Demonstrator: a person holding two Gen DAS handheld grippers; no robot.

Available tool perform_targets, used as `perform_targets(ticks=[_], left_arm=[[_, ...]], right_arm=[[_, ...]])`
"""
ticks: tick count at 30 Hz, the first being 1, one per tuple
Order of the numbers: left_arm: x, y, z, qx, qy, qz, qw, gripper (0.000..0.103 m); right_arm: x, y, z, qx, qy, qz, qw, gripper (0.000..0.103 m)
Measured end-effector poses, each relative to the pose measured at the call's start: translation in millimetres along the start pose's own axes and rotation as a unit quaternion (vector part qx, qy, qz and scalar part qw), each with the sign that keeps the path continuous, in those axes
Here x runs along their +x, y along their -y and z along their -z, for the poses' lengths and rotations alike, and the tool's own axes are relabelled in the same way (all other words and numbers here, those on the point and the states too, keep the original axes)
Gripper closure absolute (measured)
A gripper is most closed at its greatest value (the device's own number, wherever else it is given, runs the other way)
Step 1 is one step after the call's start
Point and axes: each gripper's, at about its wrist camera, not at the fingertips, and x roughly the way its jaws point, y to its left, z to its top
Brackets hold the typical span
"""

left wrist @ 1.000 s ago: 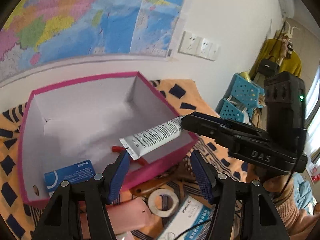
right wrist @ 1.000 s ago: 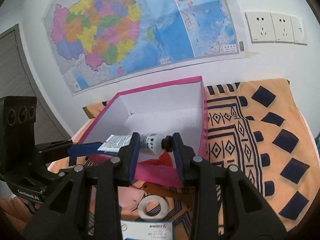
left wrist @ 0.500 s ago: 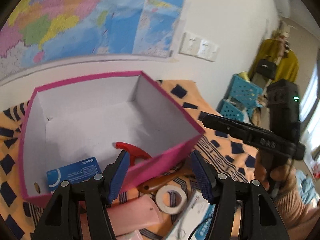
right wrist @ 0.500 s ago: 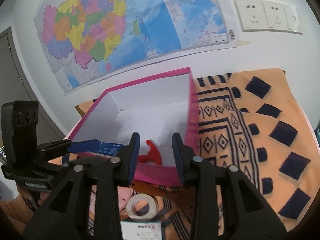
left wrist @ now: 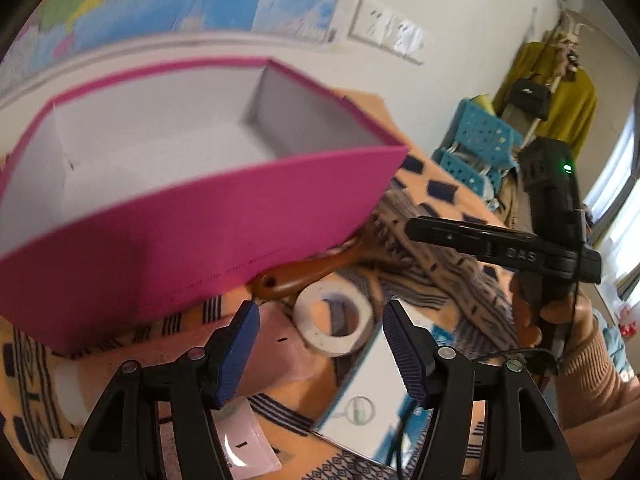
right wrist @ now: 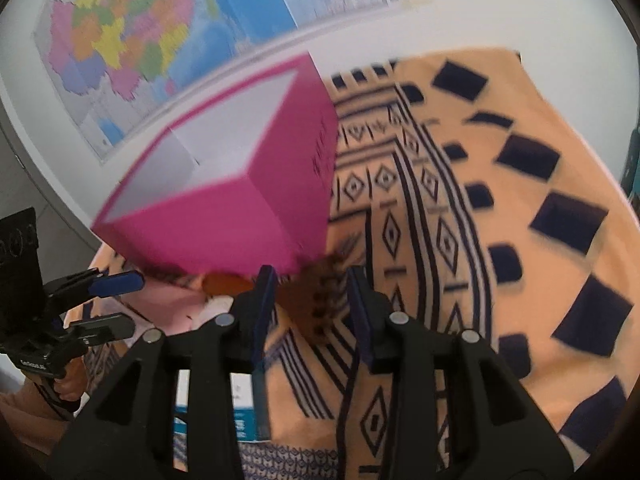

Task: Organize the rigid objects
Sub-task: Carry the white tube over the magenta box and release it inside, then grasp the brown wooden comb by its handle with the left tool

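A pink box (left wrist: 192, 216) with a white inside stands on the patterned cloth; it also shows in the right wrist view (right wrist: 224, 200). My left gripper (left wrist: 320, 344) is open and empty, low over a white tape roll (left wrist: 334, 318) and a pink case (left wrist: 276, 352). A brown wooden brush (left wrist: 316, 268) lies against the box's front. My right gripper (right wrist: 312, 300) is open and empty, its fingers either side of the brush head (right wrist: 316, 300). A white and blue carton (left wrist: 368, 392) lies under the left gripper.
The orange and navy cloth (right wrist: 500, 200) covers the table. A map (right wrist: 160, 32) and wall sockets (left wrist: 388, 32) are on the wall behind. Blue baskets (left wrist: 480, 144) and a coat rack stand to the right. A clear-packed item (left wrist: 244, 444) lies near the front.
The right gripper let the white tube go into the box and opened. Both grippers have dropped low in front of the box, toward the brush and tape roll.
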Motion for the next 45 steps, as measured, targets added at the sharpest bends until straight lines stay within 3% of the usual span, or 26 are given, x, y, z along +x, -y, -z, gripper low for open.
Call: perform_targets(ticks=[11, 21, 23, 27, 29, 43, 45], left_arm=[[25.1, -12.5, -4.0, -0.029, -0.024, -0.013, 0.9992, 0.038], [36.8, -9.3, -10.0, -0.025, -0.035, -0.012, 0.9990, 0.038], [41.0, -8.4, -12.9, -0.027, -0.036, -0.011, 0.9989, 0.038], [43.9, -9.7, -14.4, -0.028, -0.039, -0.010, 0.9988, 0.038], [45.0, -10.6, -15.0, -0.027, -0.040, -0.009, 0.9988, 0.038], [60.1, -10.9, -20.9, -0.036, -0.056, -0.009, 0.9977, 0.035], [61.7, -11.0, -22.0, -0.039, -0.057, -0.007, 0.9976, 0.032]], right_arm=[[16.8, 12.1, 7.0, 0.014, -0.016, 0.008, 1.000, 0.059], [34.2, 2.8, 5.3, -0.009, -0.033, 0.011, 0.999, 0.060], [36.0, 1.5, 5.1, -0.014, -0.037, 0.011, 0.999, 0.077], [34.1, 1.3, 5.7, -0.020, -0.036, 0.012, 0.999, 0.084], [29.9, 3.6, 5.9, -0.020, -0.031, 0.018, 0.999, 0.094], [19.3, 5.7, 13.8, -0.018, -0.039, 0.006, 0.999, 0.093], [19.7, 9.0, 13.4, -0.005, -0.040, 0.000, 0.999, 0.085]])
